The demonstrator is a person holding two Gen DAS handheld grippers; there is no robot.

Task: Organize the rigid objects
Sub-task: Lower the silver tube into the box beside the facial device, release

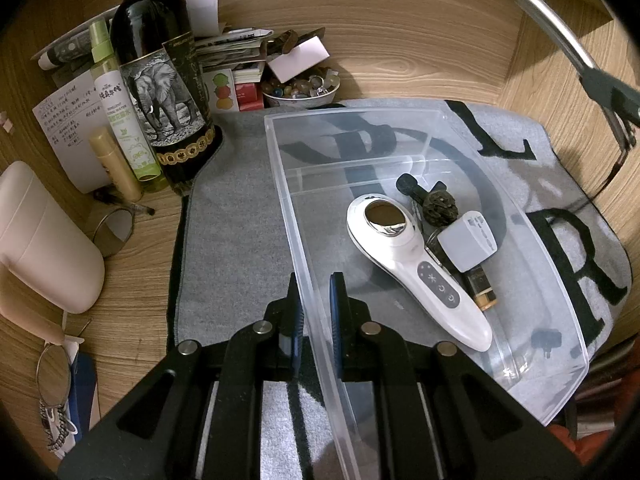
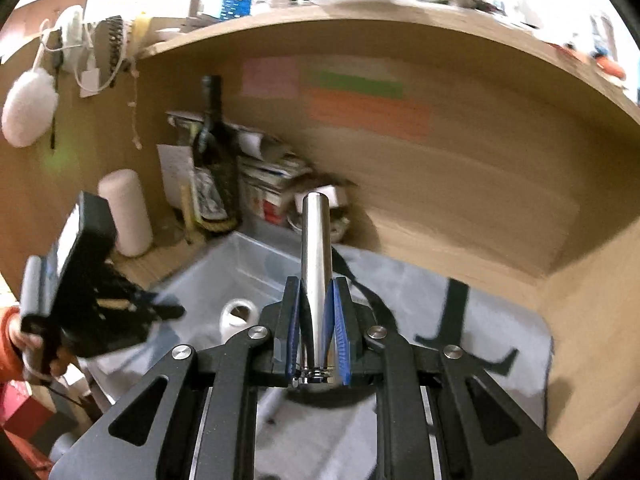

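Left wrist view: dark elephant-label wine bottle [image 1: 160,80] and green spray bottle [image 1: 120,112] crowd the desk beside the clear plastic bin [image 1: 400,120], whose near wall the left gripper [image 1: 316,320] pinches. Right gripper [image 2: 316,320] clamps a shiny metal cylinder [image 2: 315,264] above it.

Clear bin half filled, steel tube raised above it.

I saw the clear plastic bin [image 1: 400,128] across the centre-right of the left wrist frame on a grey cloth, holding a white handheld device [image 1: 416,264] lying diagonally, a translucent white cube [image 1: 468,242], a small amber bottle [image 1: 482,286] and a dark knobbly piece [image 1: 440,204]. A polished metal cylinder [image 2: 315,264] stood upright at the right wrist frame's centre.
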